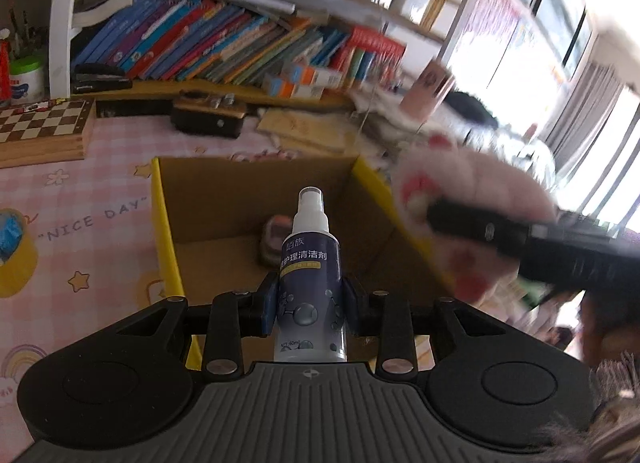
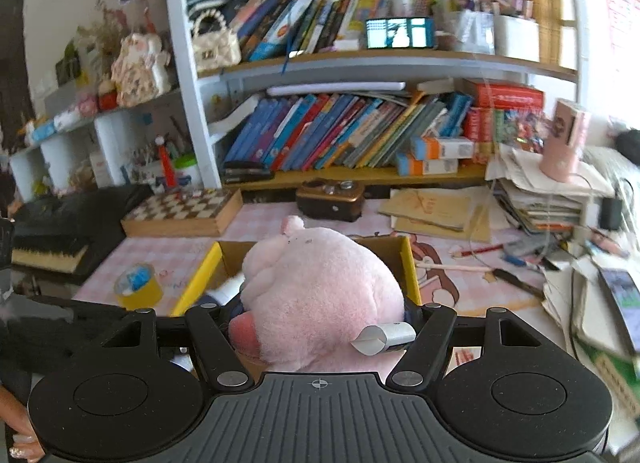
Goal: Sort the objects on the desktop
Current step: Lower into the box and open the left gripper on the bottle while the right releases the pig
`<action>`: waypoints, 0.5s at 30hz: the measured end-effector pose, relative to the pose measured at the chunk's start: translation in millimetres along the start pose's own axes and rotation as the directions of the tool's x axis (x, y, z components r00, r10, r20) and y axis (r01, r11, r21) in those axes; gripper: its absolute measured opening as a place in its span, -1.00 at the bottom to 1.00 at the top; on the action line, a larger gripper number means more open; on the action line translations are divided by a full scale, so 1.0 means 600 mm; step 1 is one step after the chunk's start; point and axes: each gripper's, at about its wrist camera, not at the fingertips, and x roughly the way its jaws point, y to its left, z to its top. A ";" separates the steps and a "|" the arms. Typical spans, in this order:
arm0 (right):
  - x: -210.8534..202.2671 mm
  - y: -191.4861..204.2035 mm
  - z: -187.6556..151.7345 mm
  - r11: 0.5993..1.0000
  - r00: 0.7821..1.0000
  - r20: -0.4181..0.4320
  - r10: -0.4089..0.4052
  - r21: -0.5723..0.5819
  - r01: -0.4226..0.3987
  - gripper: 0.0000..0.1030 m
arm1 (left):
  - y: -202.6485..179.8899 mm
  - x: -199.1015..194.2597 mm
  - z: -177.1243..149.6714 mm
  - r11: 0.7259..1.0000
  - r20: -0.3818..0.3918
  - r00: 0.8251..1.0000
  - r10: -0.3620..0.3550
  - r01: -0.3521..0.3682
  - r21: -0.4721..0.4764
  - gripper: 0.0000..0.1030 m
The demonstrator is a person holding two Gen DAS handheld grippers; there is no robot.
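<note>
The pink-patterned tabletop (image 1: 80, 199) carries an open cardboard box (image 1: 256, 191) with yellow edges. Above the box's right side, the right hand-held gripper (image 2: 320, 327) clamps a pink plush pig (image 2: 320, 287) (blurred in the left view). Over the box's near side, the left hand-held gripper (image 1: 310, 303) grips a small spray bottle (image 1: 310, 275), upright, between its pads.

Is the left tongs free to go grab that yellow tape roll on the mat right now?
Probably not yet: the left tongs are shut on the spray bottle over the cardboard box. The tape roll lies unobstructed on the mat.
</note>
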 end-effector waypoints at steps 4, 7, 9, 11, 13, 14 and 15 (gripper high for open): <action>0.055 -0.005 0.000 0.998 0.998 -0.068 -0.001 -0.068 -0.003 0.34 | 0.001 0.036 -0.004 0.998 -0.048 0.998 0.049 -0.046 0.047 -0.41; 0.096 -0.007 -0.013 0.991 0.990 -0.141 -0.008 -0.134 -0.011 0.34 | 0.001 0.054 -0.003 0.994 -0.064 0.995 0.083 -0.078 0.080 -0.41; 0.121 -0.010 -0.024 0.986 0.980 -0.198 -0.008 -0.165 -0.025 0.35 | 0.000 0.063 -0.001 0.989 -0.070 0.992 0.103 -0.094 0.115 -0.41; 0.143 -0.010 -0.034 0.980 0.968 -0.250 -0.005 -0.196 -0.045 0.35 | -0.003 0.069 0.003 0.983 -0.078 0.990 0.121 -0.108 0.146 -0.41; 0.158 -0.007 -0.044 0.971 0.957 -0.289 -0.009 -0.229 -0.060 0.35 | -0.007 0.077 0.005 0.973 -0.086 0.986 0.145 -0.126 0.195 -0.41; 0.164 -0.003 -0.048 0.963 0.955 -0.297 -0.009 -0.258 -0.071 0.35 | -0.011 0.080 0.005 0.966 -0.089 0.983 0.159 -0.135 0.222 -0.41; 0.167 0.003 -0.051 0.952 0.953 -0.301 -0.013 -0.295 -0.080 0.36 | -0.014 0.083 0.004 0.957 -0.093 0.980 0.175 -0.147 0.251 -0.41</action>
